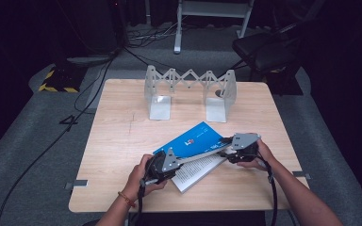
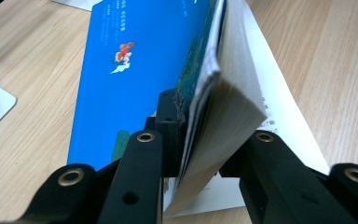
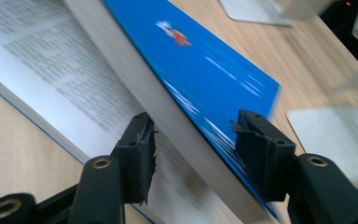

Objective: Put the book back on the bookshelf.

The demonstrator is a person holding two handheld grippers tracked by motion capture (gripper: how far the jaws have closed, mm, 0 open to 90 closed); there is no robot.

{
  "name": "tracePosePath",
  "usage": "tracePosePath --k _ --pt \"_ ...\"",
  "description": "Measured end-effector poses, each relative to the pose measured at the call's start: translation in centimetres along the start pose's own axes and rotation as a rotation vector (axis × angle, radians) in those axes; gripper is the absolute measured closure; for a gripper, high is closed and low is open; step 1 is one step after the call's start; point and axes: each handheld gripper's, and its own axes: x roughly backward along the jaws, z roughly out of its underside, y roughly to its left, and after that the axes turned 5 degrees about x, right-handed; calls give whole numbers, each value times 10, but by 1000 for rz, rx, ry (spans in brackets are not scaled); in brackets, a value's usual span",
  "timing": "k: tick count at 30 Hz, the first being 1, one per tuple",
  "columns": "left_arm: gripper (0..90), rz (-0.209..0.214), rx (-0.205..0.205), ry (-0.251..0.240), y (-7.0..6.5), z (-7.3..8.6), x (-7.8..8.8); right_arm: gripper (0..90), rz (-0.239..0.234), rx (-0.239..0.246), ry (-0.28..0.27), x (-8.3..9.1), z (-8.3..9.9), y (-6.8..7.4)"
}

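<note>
On the wooden desk (image 1: 122,141), the book (image 1: 195,141) lies lengthwise between both grippers: left gripper (image 2: 186,154) jaws pinch its raised cover and pages, right gripper (image 3: 193,149) jaws straddle them, wide open.

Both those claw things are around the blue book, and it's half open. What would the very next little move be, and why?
Probably closing the right gripper: its jaws straddle the raised stack of pages and blue cover of the book with gaps on both sides, while the left gripper already pinches that stack. The bottom pages lie flat on the table.
</note>
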Motion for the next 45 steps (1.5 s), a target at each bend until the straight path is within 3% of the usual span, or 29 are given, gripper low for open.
tracePosePath --k 3,5,6,7,10,13,14,15,16,17,19,21,25,26,28,31,35,37,40,42,45 --pt "750 30 39 -18 12 7 5 565 -38 -52 -72 4 12 -9" --pt "742 42 56 -27 21 12 8 606 -48 -23 -80 3 9 -8" --pt "734 53 89 -40 29 15 10 623 -54 -16 -86 2 8 -7" --pt "716 53 89 -40 29 15 10 648 -63 -13 -94 0 6 -5" --pt "670 75 150 -62 46 24 16 679 -72 -5 -105 -2 2 -1" --pt "618 59 148 -54 45 24 20 705 -85 8 -107 -3 -3 2" --pt "546 92 177 -78 44 23 23 710 -91 8 -107 -3 -4 3" --pt "491 87 175 -85 42 22 27 712 -90 8 -107 -3 -6 3" --pt "453 59 167 -89 37 18 32 713 -88 17 -100 -3 -7 4" --pt "405 75 162 -98 33 14 36 714 -85 23 -94 -3 -8 6" --pt "389 32 115 -79 20 8 37 715 -76 30 -87 -3 -11 7" --pt "368 33 109 -71 14 5 33 717 -68 28 -80 -3 -15 9" --pt "385 -11 77 -33 8 1 25 729 -62 47 -61 -3 -20 16" --pt "423 -48 73 -17 7 1 24 732 -60 57 -58 -3 -22 18" --pt "630 -56 61 10 12 4 24 731 -56 56 -45 -3 -24 20" --pt "685 -36 16 42 18 9 25 729 -44 64 -35 -5 -27 29" --pt "707 5 33 39 26 16 26 648 -64 24 -94 -7 -25 28" --pt "711 31 45 32 31 21 26 492 -129 -30 -126 -15 -16 19" --pt "711 68 39 26 41 27 24 583 -136 -34 -127 -25 -10 11" --pt "705 83 84 -3 50 31 24 669 -146 -15 -152 -28 -11 11" --pt "681 80 107 -11 54 33 24 709 -121 32 -139 -28 -17 15"
